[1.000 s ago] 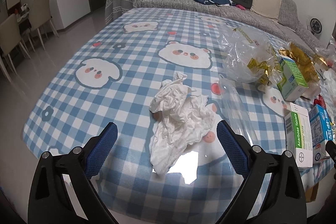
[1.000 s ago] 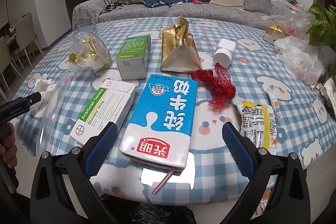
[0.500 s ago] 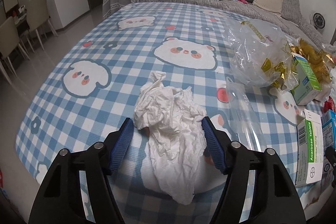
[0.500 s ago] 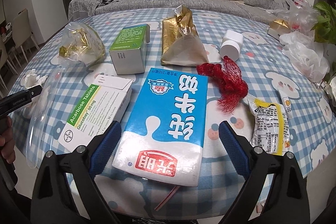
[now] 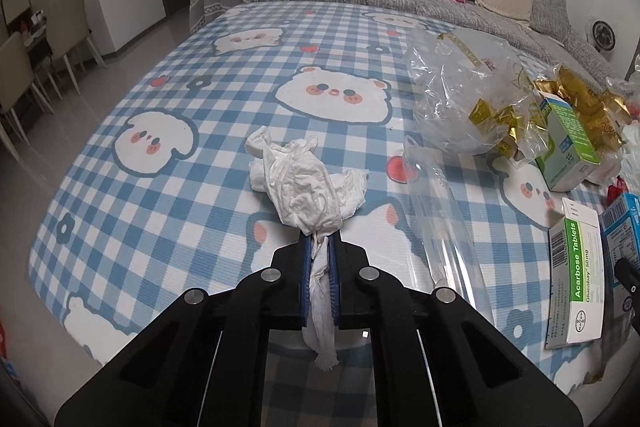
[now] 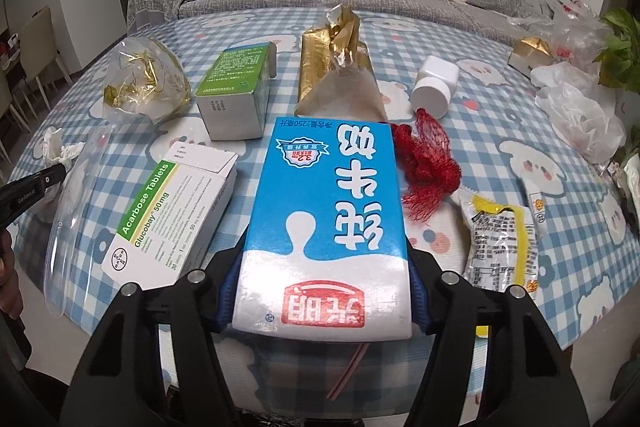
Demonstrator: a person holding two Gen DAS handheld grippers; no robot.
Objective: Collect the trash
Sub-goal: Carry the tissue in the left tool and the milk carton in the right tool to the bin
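Observation:
A crumpled white tissue lies on the blue checked tablecloth, and my left gripper is shut on its near end, with a twisted tail hanging between the jaws. In the right wrist view a blue and white milk carton lies flat near the table's front edge. My right gripper straddles its near end, the jaws closing, and its blue pads meet the carton's sides. The tissue and the left gripper's tip also show at that view's left edge.
Around the carton lie a white Acarbose box, a green box, a gold foil bag, red netting, a white bottle and a snack packet. A clear plastic bag and clear sleeve lie beside the tissue.
My left gripper's jaws went from wide open around the tissue to shut on it. The right gripper's jaws narrowed from wide open until they reached the milk carton's sides.

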